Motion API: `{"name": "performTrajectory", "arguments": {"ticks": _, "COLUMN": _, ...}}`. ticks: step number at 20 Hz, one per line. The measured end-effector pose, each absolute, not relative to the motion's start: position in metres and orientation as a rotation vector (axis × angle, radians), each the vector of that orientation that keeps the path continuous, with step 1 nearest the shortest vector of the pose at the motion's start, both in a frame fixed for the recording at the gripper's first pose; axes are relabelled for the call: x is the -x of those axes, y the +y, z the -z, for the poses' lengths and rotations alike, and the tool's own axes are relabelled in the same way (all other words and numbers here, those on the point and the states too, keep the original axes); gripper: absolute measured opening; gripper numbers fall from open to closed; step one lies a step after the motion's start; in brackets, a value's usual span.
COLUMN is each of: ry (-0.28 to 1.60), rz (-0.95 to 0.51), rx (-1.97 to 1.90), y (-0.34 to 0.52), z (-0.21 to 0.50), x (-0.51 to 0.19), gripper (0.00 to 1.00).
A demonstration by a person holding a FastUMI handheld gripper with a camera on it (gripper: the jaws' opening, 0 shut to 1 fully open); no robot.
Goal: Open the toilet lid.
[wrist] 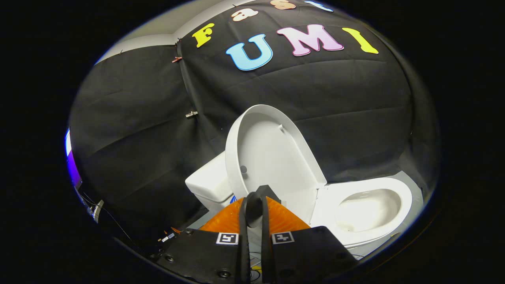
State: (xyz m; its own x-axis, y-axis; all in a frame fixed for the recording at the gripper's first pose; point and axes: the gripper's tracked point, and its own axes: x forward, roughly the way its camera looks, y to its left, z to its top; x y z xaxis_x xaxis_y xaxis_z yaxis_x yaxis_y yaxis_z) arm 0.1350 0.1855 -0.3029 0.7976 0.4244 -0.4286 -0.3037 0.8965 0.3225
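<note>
My gripper (254, 205) sits low and near, its orange fingers (284, 221) drawn close together with only a thin gap between them. A black strap or cable loops over that gap and hides the tips, so I cannot tell whether my jaws are fully closed or pinching anything. The black housing with its two square markers blocks the near floor.

Just ahead of my fingers stands the lid (272, 157), raised upright and tilted a little, its hollow white underside facing me. Its lower edge is hidden behind my fingers, so the hinge is hard to make out. I cannot tell if the fingers touch the lid or only sit in front of it.

To the right of the lid lies the seat (406, 197), down on the bowl (367, 213). The bowl looks white and smooth inside; I can make out nothing in it, though its near rim is cut off by my housing. To the left, behind the lid, part of the tank (209, 183) shows, the rest covered by the lid. Black cloth (138, 130) hangs behind everything, pinned by a small clip (191, 114).
</note>
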Motion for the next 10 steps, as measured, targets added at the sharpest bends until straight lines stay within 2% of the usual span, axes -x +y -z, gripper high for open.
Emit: {"name": "performTrajectory", "arguments": {"ticks": 10, "ry": 0.519, "rz": -0.41, "rx": -0.219, "y": 0.1894, "z": 0.3021, "x": -0.1328, "gripper": 0.16}}
